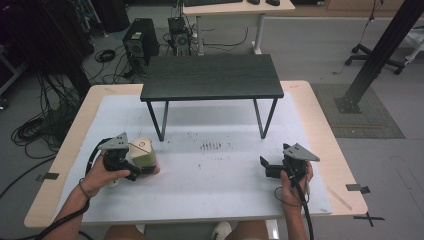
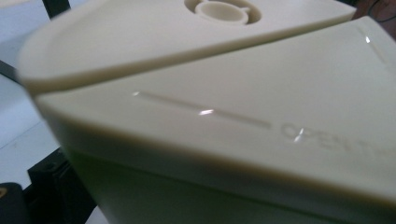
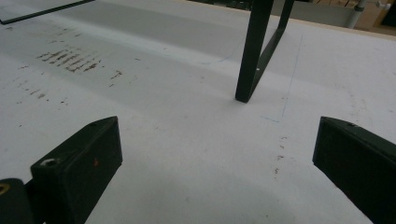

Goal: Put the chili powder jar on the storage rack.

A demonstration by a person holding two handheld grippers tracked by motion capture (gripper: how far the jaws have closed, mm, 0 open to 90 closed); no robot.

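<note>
L gripper [image 1: 135, 169] pinches cream container [image 1: 144, 152] nr mat's [image 1: 225, 200] front-left corner, prob. to lift it; R gripper [image 1: 270, 167] jaws spread, empty, waiting nr front-right.

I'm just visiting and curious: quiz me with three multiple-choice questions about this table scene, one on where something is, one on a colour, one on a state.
1. Where is the cream container?
A. on the small black table
B. at the left gripper, on the white mat
C. on the floor

2. What colour is the small table?
A. black
B. red
C. white

3. How does the right gripper stand?
A. shut on a cup
B. open, holding nothing
C. shut tight

Answers: 1 B, it sits by the left gripper. 2 A, top and legs are black. 3 B, bare mat shows between its jaws.
</note>
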